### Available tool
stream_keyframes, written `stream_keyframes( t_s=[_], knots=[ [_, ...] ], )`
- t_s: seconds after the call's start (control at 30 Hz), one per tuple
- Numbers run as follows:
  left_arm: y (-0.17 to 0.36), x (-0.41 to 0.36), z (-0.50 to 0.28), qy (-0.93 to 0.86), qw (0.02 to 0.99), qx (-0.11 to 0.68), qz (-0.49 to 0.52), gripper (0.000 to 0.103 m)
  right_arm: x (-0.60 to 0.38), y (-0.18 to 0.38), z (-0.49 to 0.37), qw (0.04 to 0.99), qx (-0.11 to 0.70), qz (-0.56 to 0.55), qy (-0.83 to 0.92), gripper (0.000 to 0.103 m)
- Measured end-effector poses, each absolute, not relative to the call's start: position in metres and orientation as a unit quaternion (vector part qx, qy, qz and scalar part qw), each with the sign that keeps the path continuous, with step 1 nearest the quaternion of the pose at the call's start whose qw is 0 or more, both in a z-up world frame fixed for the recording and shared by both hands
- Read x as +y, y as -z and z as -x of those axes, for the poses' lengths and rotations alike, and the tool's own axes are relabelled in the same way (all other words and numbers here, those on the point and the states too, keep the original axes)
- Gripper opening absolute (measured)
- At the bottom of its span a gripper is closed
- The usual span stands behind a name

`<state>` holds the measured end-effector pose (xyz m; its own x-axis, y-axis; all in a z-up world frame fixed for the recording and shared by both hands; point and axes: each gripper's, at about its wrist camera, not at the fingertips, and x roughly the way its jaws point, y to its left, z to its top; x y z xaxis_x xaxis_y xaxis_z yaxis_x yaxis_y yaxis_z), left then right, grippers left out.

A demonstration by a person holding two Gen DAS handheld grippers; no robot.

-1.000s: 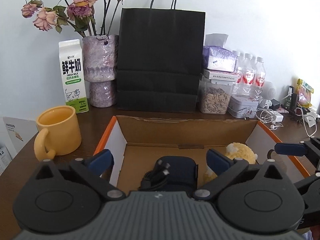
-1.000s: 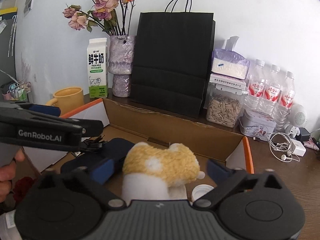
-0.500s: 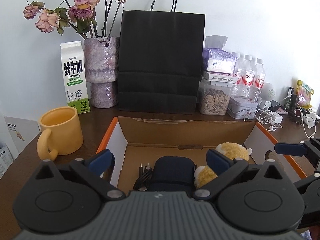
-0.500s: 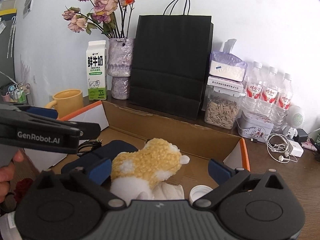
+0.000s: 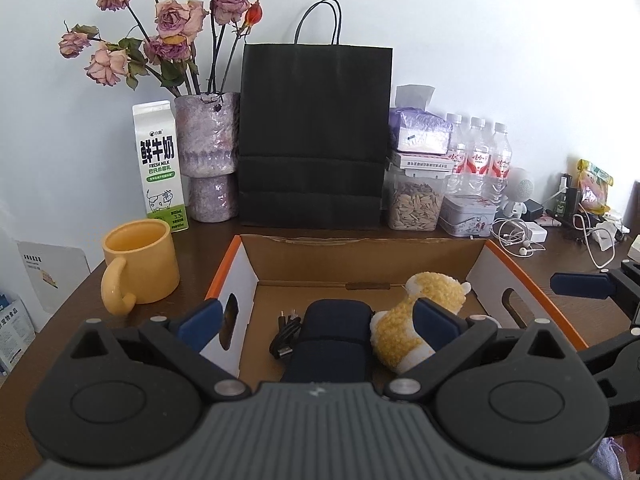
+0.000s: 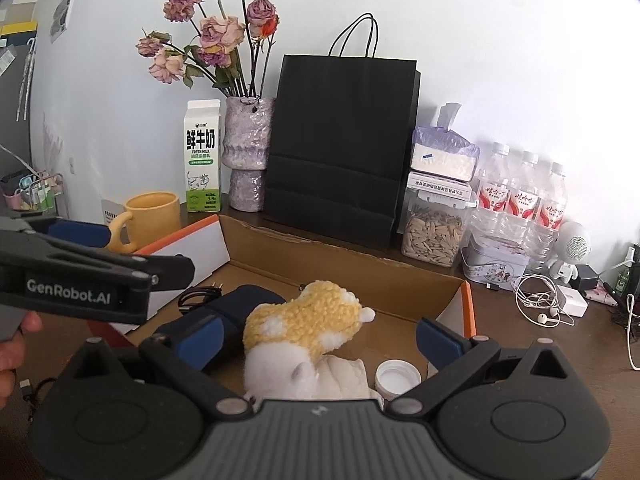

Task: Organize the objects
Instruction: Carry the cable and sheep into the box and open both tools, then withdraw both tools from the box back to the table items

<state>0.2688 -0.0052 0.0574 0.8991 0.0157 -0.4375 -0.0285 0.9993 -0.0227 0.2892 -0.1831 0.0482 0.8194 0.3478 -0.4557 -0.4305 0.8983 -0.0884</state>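
Note:
An open cardboard box with orange rims stands on the brown desk. Inside lie a dark blue pouch, a black cable and a yellow-and-white plush toy. In the right wrist view the plush toy lies in the box beside the pouch, with a white cloth and a white lid. My left gripper is open and empty above the box's near side. My right gripper is open, its fingers apart on either side of the plush.
A yellow mug stands left of the box. Behind stand a milk carton, a vase of dried roses, a black paper bag, a seed jar, water bottles, a tin and cables.
Both grippers have pulled back and up from the box. The plush toy has left the right gripper's fingers and tipped over onto the box floor. The pouch and cable now lie free.

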Motion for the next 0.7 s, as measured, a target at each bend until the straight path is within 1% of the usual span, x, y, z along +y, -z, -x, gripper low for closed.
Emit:
stream_keyframes(
  t_s=[0.4, 0.7],
  knots=[
    [-0.072, -0.006, -0.222, -0.011, 0.977, 0.211, 0.016, 0.103, -0.192, -0.059, -0.244, 0.952, 0.213, 0.088, -0.201, 0.103],
    [-0.072, -0.003, -0.189, -0.004, 0.978, 0.209, 0.014, 0.103, -0.202, -0.060, -0.208, 0.954, 0.209, 0.085, -0.198, 0.103]
  ],
)
